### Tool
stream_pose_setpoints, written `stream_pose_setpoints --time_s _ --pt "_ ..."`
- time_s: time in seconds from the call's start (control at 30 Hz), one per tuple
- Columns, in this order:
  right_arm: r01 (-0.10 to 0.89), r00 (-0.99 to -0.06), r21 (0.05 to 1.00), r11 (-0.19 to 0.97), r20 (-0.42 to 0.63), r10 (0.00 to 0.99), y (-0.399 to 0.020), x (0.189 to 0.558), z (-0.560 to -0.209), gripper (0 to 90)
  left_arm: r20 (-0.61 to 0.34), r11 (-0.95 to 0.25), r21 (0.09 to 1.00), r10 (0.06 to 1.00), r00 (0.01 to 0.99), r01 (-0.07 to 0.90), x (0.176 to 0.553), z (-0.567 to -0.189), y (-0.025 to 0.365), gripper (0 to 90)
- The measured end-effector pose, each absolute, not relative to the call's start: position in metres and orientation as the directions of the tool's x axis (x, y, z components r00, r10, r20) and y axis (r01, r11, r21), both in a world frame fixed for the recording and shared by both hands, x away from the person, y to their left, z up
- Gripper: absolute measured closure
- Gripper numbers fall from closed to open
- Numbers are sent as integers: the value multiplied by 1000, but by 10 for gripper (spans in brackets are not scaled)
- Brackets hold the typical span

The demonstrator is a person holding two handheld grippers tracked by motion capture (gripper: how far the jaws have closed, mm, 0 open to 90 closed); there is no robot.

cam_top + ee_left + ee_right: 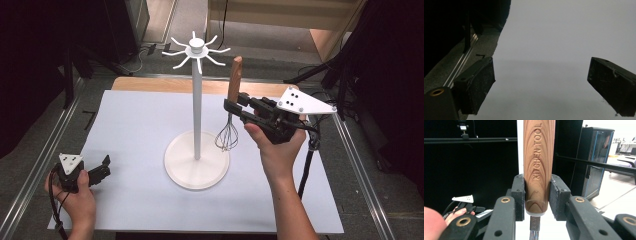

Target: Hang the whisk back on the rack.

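Wooden and upright, the whisk handle sits clamped between the pads of our right tongs, low on the wood near the metal collar, with the wire head hanging just above the white surface. In the right gripper view the grip looks square on the handle, pads pressing both sides. The whisk hangs just beside the pole of the white stand, whose hooks fan out at the top, above the handle's end.

Our left tongs rest near the front left corner of the surface, jaws wide apart with nothing between them, as the left gripper view shows.

We judge the job to be hanging the whisk on one of those hooks. From here the risks are plain. We hold the handle low, so the long top end could swing into the pole or a hook and knock the stand, which nothing is steadying. We cannot make out a loop or hole at the handle's top, so finding the hook may take fumbling. The smooth wood could also slip or twist in the pads if the handle catches on a hook while we lift.
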State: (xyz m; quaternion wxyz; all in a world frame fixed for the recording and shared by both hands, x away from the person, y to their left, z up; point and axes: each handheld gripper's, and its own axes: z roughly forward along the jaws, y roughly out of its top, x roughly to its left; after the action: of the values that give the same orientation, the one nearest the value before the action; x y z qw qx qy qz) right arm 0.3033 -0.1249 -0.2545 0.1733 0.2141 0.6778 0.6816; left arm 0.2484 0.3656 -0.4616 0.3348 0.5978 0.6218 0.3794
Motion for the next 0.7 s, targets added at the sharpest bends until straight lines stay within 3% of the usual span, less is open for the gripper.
stream_pose_setpoints --time_s 0.7 --pt "47 -861 999 -11 46 507 -116 301 -247 704 30 4 871 998 -61 491 248 -462 366 79"
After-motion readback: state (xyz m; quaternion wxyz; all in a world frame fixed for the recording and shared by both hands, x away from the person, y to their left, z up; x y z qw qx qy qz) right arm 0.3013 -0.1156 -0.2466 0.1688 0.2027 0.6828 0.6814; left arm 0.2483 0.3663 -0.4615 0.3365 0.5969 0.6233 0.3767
